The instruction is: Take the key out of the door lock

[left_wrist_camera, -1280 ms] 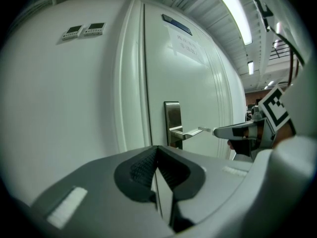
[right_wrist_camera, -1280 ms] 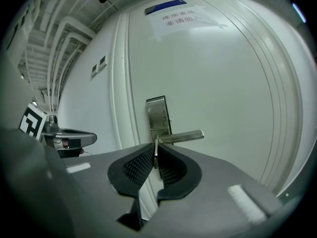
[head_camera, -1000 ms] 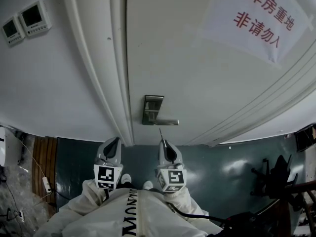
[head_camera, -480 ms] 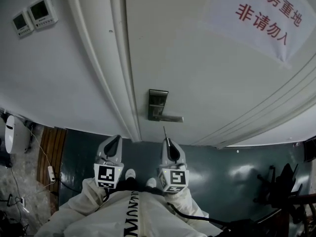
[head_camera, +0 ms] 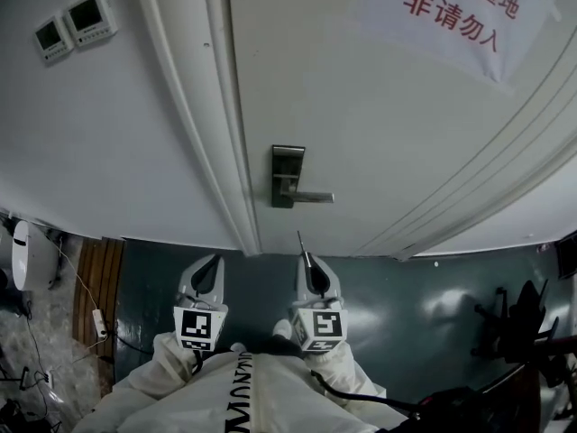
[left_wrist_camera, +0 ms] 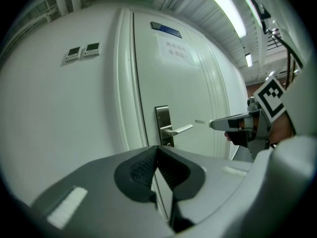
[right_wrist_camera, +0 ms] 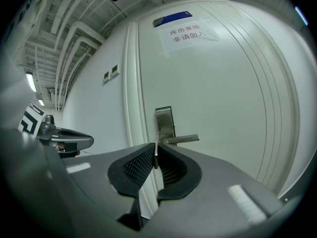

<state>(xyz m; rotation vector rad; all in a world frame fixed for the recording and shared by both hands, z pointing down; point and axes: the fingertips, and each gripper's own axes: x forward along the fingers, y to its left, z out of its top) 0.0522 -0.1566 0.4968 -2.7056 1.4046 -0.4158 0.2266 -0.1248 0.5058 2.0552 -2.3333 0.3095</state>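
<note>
The right gripper [head_camera: 304,258] has its jaws clamped on the key [head_camera: 299,243], which juts from their tips, out of the lock [head_camera: 288,176] and apart from the door [head_camera: 361,106]. Beside it, the left gripper [head_camera: 213,262] has its jaws together with nothing between them.

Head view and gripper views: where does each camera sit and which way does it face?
Head view: on the person's head, looking steeply down at the door and lever handle; shows left gripper, right gripper, white sleeves.
Left gripper view: on that gripper, facing the door; shows its shut jaws, right gripper at right.
Right gripper view: on that gripper, facing the door; jaws pinch the key; left gripper at left.
All three share the handle and sign.
</note>
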